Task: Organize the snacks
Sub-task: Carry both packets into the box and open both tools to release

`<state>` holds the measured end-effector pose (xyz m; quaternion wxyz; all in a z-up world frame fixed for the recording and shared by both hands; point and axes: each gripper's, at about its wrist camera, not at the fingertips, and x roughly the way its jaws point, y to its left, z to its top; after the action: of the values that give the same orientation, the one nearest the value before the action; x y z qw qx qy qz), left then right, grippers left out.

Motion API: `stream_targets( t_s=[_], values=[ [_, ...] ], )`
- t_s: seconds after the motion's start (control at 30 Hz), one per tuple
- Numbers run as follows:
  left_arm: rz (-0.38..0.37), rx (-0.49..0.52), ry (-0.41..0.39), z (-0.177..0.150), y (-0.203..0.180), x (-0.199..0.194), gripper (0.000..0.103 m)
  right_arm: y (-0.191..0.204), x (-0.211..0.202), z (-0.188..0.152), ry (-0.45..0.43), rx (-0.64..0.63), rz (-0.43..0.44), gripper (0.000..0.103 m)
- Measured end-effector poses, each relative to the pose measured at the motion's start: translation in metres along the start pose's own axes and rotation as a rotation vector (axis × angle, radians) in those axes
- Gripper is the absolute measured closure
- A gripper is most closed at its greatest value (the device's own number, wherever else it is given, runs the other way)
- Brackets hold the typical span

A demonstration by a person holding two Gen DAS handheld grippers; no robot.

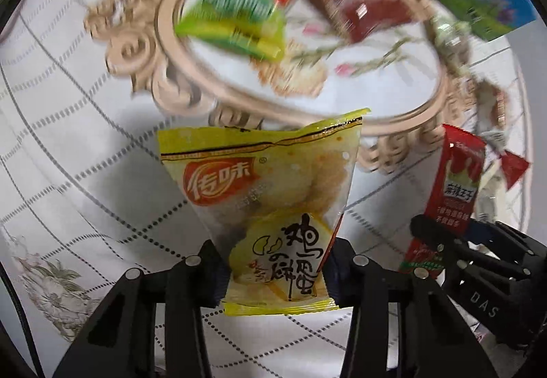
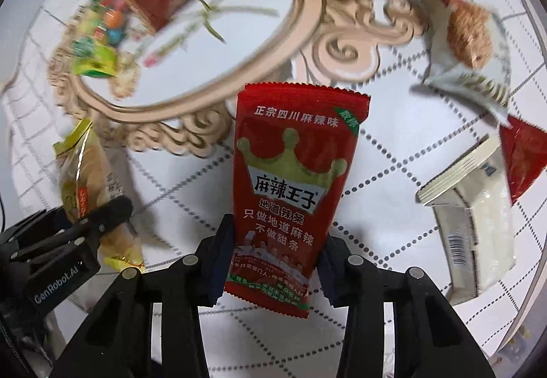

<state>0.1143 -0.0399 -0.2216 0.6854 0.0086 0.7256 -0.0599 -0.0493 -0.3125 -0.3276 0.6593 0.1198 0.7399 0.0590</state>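
Your left gripper [image 1: 273,270] fingers pinch a crinkly yellow snack packet [image 1: 270,207]; your right gripper [image 2: 273,261] fingers pinch a glossy red spicy-strip sachet [image 2: 290,186]. Both hang above the quilted white tabletop [image 2: 393,173], near the ornate oval tray [image 1: 342,118] with its scrolled beige rim.

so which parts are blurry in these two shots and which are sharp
Left wrist view: the yellow egg-cake packet in the left claw is sharp, the ornate tray behind is motion-smeared. Right wrist view: the red spicy-strip packet is crisp, the tray and loose snacks streak; fisheye bends the tablecloth grid.
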Motion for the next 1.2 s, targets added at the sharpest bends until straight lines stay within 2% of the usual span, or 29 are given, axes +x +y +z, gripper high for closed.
stream_targets(
  t_s=[0.23,0.37,0.53,0.63,0.73,0.8,0.93,1.07,1.2],
  values=[
    [-0.078,0.058,-0.109,0.024,-0.024,-0.076,0.062,0.001,-0.08,0.012,-0.112,-0.046,0.118,0.057],
    [-0.109,0.097,-0.166,0.06,-0.042,-0.122,0.062,-0.003,-0.137,0.036,-0.2,-0.056,0.178,0.057],
    [-0.109,0.12,-0.224,0.119,-0.048,-0.161,0.062,0.014,-0.179,0.095,-0.312,-0.057,0.202,0.057],
    [-0.061,0.14,-0.246,0.161,-0.051,-0.178,0.062,0.025,-0.187,0.14,-0.344,-0.053,0.205,0.057],
    [-0.016,0.155,-0.223,0.21,-0.045,-0.178,0.062,0.032,-0.191,0.185,-0.345,-0.045,0.218,0.057],
    [-0.001,0.151,-0.192,0.233,-0.044,-0.164,0.062,0.039,-0.186,0.215,-0.331,-0.043,0.224,0.057],
    [0.019,0.127,-0.1,0.277,-0.036,-0.134,0.061,0.043,-0.164,0.254,-0.274,-0.031,0.232,0.057],
    [0.017,0.097,-0.024,0.3,-0.03,-0.107,0.061,0.046,-0.132,0.277,-0.196,-0.041,0.228,0.057],
    [0.006,0.088,0.034,0.307,-0.027,-0.085,0.061,0.046,-0.103,0.288,-0.123,-0.04,0.242,0.057]
  ],
)
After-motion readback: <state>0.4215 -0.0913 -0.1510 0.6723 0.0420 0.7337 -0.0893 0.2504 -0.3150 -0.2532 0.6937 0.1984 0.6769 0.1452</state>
